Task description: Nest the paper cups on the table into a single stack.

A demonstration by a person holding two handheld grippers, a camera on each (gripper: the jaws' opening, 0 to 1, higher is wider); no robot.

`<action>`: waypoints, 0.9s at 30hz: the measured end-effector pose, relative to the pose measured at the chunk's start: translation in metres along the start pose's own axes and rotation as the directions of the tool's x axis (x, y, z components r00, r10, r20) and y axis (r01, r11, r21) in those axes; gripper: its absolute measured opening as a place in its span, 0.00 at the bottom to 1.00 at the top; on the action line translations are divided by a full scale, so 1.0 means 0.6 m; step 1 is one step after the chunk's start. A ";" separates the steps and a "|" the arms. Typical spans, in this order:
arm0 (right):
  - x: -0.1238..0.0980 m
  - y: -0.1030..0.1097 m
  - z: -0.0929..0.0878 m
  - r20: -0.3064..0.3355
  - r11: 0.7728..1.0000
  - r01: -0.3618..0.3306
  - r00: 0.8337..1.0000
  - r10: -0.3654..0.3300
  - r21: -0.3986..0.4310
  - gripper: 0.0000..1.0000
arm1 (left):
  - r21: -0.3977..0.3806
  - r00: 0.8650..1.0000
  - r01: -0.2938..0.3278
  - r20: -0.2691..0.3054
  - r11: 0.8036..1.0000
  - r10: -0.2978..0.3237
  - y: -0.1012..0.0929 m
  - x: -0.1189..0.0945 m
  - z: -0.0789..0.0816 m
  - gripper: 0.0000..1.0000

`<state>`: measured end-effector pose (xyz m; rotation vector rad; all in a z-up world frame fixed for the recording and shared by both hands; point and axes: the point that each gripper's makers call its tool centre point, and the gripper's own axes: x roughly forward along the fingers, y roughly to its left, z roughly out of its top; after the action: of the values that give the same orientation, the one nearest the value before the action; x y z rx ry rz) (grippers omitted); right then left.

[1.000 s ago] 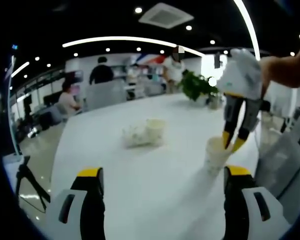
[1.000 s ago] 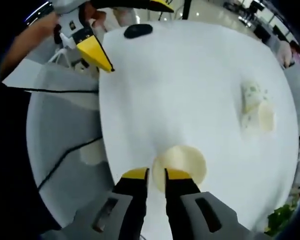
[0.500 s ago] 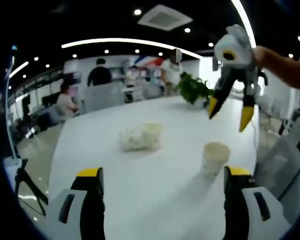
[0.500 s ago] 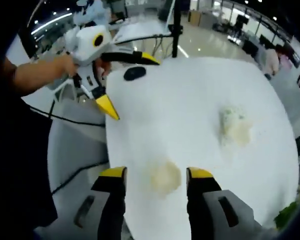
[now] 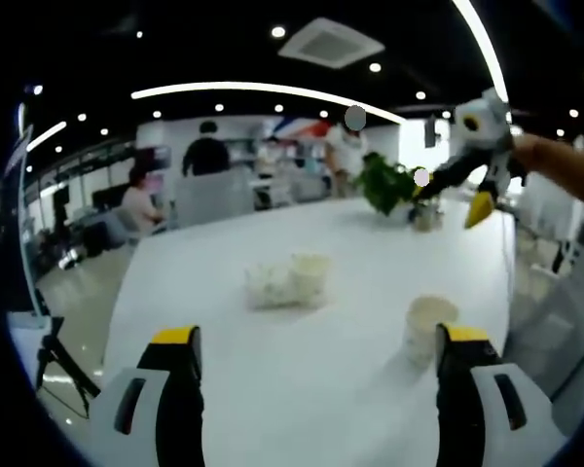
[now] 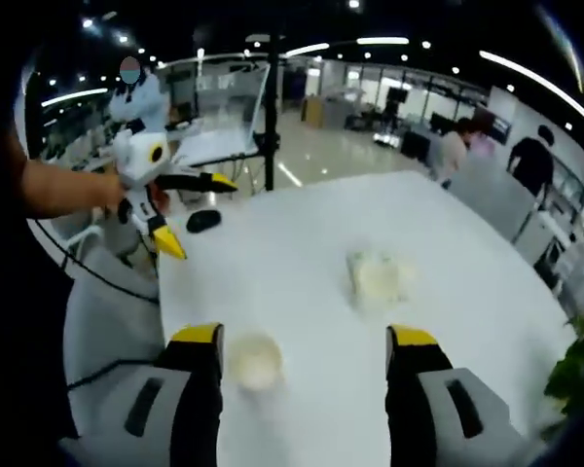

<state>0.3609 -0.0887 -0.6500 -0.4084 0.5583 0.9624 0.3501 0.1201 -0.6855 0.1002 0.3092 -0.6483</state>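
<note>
A pale paper cup stands upright on the white table, just left of my left gripper's right jaw. It is also the cup near my right gripper's left jaw. Farther out at the table's middle, two more cups lie on their sides close together, the same cups in the right gripper view. My left gripper is open and holds nothing; it appears again at the table's far-left edge. My right gripper is open and empty, raised high above the table.
A black mouse-like object lies on the table by the left gripper. A potted plant stands at the far end. A grey chair is beside the table edge. Several people sit or stand in the office behind.
My right gripper, shut on the upright cup's rim a second ago, has opened, let it go and pulled up and away. The cup stays standing. The left gripper has hardly moved.
</note>
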 end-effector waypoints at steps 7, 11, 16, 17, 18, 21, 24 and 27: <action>-0.038 -0.022 -0.029 0.130 0.998 0.063 0.989 -0.063 0.006 0.78 | -0.029 0.999 -0.029 0.024 0.999 0.030 0.013 -0.007 -0.005 0.98; -0.050 -0.030 -0.058 0.144 0.993 0.089 0.985 -0.099 0.075 0.81 | -0.022 0.999 -0.037 0.024 0.999 0.037 0.010 -0.009 -0.014 0.98; -0.049 -0.039 -0.098 0.199 0.985 0.111 0.970 -0.136 0.135 0.84 | 0.048 1.000 -0.002 0.010 0.999 0.002 -0.010 -0.010 -0.023 0.98; -0.047 -0.039 -0.108 0.212 0.983 0.116 0.966 -0.145 0.143 0.85 | 0.047 1.000 0.002 0.010 0.999 -0.003 -0.012 -0.010 -0.024 0.98; -0.046 -0.038 -0.114 0.223 0.982 0.119 0.963 -0.149 0.145 0.85 | 0.044 1.000 0.005 0.010 0.999 -0.005 -0.013 -0.010 -0.026 0.98; -0.045 -0.038 -0.133 0.250 0.978 0.135 0.953 -0.172 0.158 0.86 | 0.004 1.000 -0.009 0.007 1.000 0.009 -0.013 -0.010 -0.030 0.98; -0.045 -0.041 -0.134 0.307 0.977 0.147 0.933 -0.189 0.155 0.92 | 0.041 1.000 -0.007 0.030 0.999 0.005 -0.020 -0.010 -0.025 0.98; -0.038 -0.044 -0.145 0.289 0.974 0.169 0.935 -0.207 0.150 1.00 | 0.039 1.000 -0.001 0.001 0.999 0.001 -0.016 -0.009 -0.043 0.98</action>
<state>0.3501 -0.1657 -0.7027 -0.1929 0.2900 0.7821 0.3338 0.1205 -0.7081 0.1373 0.2956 -0.6533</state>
